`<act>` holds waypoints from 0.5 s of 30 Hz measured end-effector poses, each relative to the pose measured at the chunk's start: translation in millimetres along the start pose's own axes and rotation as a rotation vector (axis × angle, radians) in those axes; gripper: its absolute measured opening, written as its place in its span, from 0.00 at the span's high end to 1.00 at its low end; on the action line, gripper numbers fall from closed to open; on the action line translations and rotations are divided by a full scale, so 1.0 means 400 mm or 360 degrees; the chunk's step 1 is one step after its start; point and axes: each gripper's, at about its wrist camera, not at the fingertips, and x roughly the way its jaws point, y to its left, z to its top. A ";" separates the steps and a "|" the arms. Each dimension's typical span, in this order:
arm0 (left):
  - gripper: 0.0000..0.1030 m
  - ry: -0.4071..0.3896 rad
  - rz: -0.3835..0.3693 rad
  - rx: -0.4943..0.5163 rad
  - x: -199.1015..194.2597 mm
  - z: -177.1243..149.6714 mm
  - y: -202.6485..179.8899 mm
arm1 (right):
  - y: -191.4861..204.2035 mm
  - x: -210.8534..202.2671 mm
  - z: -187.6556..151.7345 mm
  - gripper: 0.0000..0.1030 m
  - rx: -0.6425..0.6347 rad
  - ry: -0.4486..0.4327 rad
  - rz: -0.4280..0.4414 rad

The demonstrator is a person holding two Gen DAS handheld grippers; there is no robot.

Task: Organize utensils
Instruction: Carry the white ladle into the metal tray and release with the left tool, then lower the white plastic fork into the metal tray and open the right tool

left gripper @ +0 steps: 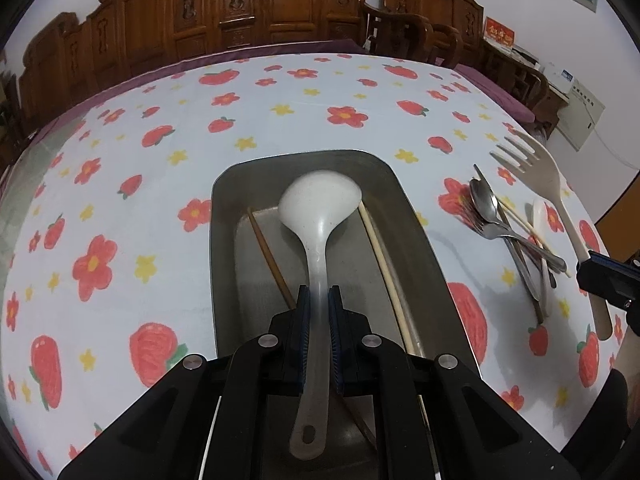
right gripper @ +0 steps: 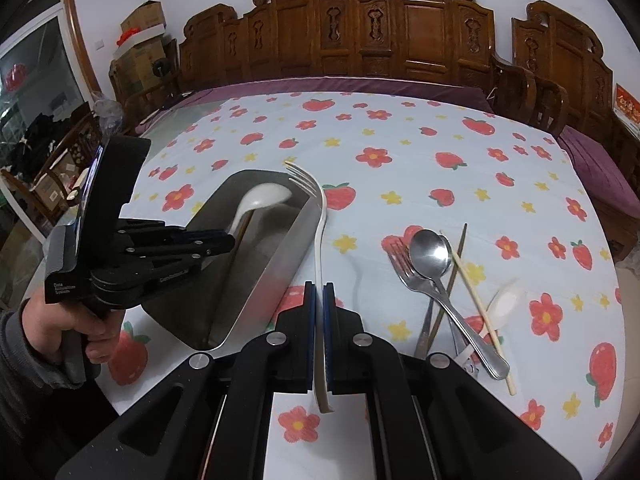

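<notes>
Floral cloth covers the surface (right gripper: 400,140), where a metal tray (left gripper: 416,240) already holds chopsticks. Over it, the left gripper (left gripper: 318,300) clamps a white ladle (left gripper: 320,216), bowl low inside. Alongside, the right gripper (right gripper: 319,300) pinches a pale plastic fork (right gripper: 316,208). Risk: both tools crowd the tray and could collide, while loose cutlery (right gripper: 440,276) waits nearby.

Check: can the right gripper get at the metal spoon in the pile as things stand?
Probably not yet: the right gripper is shut on the white fork. The metal spoon lies on top of the pile, unobstructed.
</notes>
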 end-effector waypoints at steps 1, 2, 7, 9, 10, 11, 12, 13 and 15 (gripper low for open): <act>0.92 -0.0001 -0.0005 -0.0001 -0.001 0.000 -0.001 | 0.002 0.004 0.001 0.95 0.0001 0.0003 0.0000; 0.92 -0.0003 -0.0009 0.0001 -0.001 0.001 -0.002 | 0.002 0.007 0.002 0.95 0.0000 0.0006 0.0001; 0.92 -0.0026 -0.0020 -0.0001 -0.021 0.004 0.003 | 0.017 0.018 0.008 0.95 0.0003 0.0014 0.0010; 0.92 -0.0064 -0.0019 -0.0006 -0.044 0.006 0.011 | 0.026 0.023 0.013 0.95 0.0000 0.0015 0.0019; 0.92 -0.0084 -0.0012 -0.0007 -0.057 0.007 0.017 | 0.032 0.025 0.015 0.95 -0.0002 0.0015 0.0023; 0.92 -0.0099 -0.0006 -0.0007 -0.067 0.009 0.022 | 0.040 0.029 0.018 0.95 -0.0006 0.0017 0.0030; 0.91 -0.0114 0.0001 -0.0009 -0.077 0.010 0.028 | 0.047 0.033 0.021 0.95 -0.0009 0.0017 0.0035; 0.90 -0.0138 0.0012 -0.0011 -0.092 0.010 0.037 | 0.054 0.036 0.023 0.95 -0.0012 0.0019 0.0041; 0.87 -0.0170 0.0028 -0.0014 -0.113 0.012 0.051 | 0.069 0.047 0.029 0.95 -0.0010 0.0022 0.0056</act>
